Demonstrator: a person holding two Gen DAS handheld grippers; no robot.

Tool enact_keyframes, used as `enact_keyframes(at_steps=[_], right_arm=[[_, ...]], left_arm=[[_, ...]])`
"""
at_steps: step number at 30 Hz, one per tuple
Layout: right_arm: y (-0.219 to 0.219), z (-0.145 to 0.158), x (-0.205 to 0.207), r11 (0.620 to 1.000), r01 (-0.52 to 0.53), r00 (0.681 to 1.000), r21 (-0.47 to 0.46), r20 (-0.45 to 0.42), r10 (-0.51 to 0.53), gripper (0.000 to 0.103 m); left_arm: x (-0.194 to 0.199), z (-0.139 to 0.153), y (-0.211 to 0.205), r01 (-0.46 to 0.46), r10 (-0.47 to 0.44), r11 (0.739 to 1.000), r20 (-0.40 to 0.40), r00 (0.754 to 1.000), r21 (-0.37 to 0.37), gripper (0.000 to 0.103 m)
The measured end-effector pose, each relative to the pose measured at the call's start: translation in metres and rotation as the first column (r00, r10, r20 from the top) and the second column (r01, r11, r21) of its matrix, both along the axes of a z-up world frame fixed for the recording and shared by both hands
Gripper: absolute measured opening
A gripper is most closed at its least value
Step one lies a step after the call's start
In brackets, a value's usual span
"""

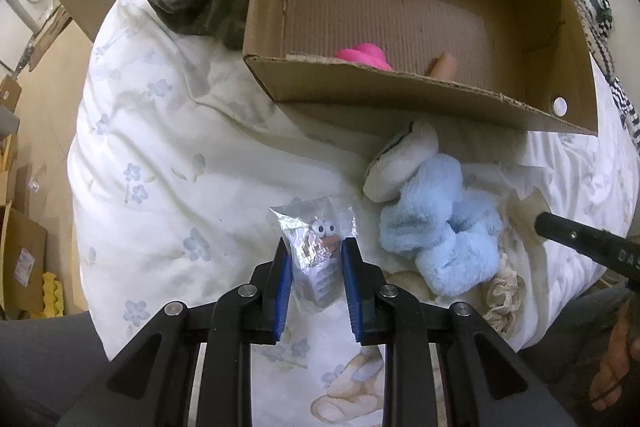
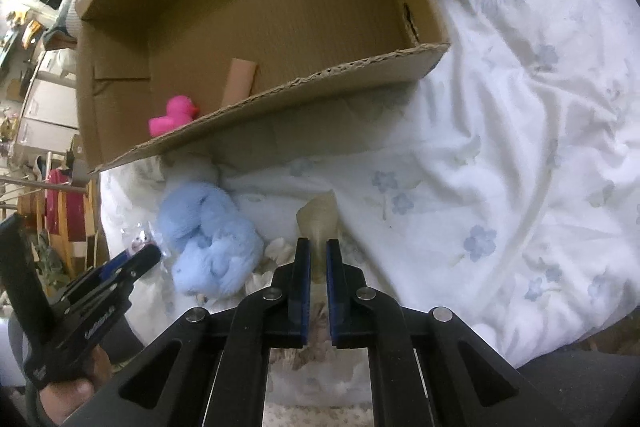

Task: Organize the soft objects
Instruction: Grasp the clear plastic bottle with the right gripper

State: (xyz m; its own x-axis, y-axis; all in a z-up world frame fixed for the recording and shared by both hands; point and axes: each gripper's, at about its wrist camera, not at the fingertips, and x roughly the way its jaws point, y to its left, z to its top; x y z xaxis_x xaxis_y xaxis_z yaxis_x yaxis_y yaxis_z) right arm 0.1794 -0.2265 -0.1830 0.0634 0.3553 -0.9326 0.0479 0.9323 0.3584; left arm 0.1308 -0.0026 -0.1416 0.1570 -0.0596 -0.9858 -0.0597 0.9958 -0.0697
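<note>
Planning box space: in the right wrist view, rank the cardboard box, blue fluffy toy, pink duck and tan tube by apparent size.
1. cardboard box
2. blue fluffy toy, though it lies nearer the camera
3. pink duck and tan tube: similar, both partly hidden, unranked

Box (image 1: 400,99) is mostly empty inside, just a pink duck (image 2: 174,115) and a tube (image 2: 240,81) by the near wall. Blue plush (image 1: 440,227) crowds the bedding (image 1: 160,147) right before it; left side's open.

Both cameras sit on the grippers and look steeply down at the bed (image 1: 160,155) from close above. Both views share the box (image 1: 400,95) and the blue plush (image 2: 212,247).
</note>
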Motion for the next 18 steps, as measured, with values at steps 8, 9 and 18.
enact_keyframes(at_steps=[8,9,18], right_arm=[[-0.003,0.021,-0.005,0.999,-0.02,0.997,0.037,0.07,0.018,0.009],[0.0,0.022,-0.005,0.999,-0.028,0.997,0.038,0.078,0.025,0.009],[0.022,0.046,-0.002,0.992,-0.074,0.981,0.099,0.184,0.055,0.009]], left_arm=[[-0.002,0.005,-0.003,0.01,-0.011,0.999,0.031,0.999,0.036,0.022],[-0.003,0.007,-0.001,0.01,-0.011,0.999,0.036,0.999,0.039,0.022],[-0.007,0.027,0.005,0.002,-0.01,0.998,0.116,0.993,0.068,0.022]])
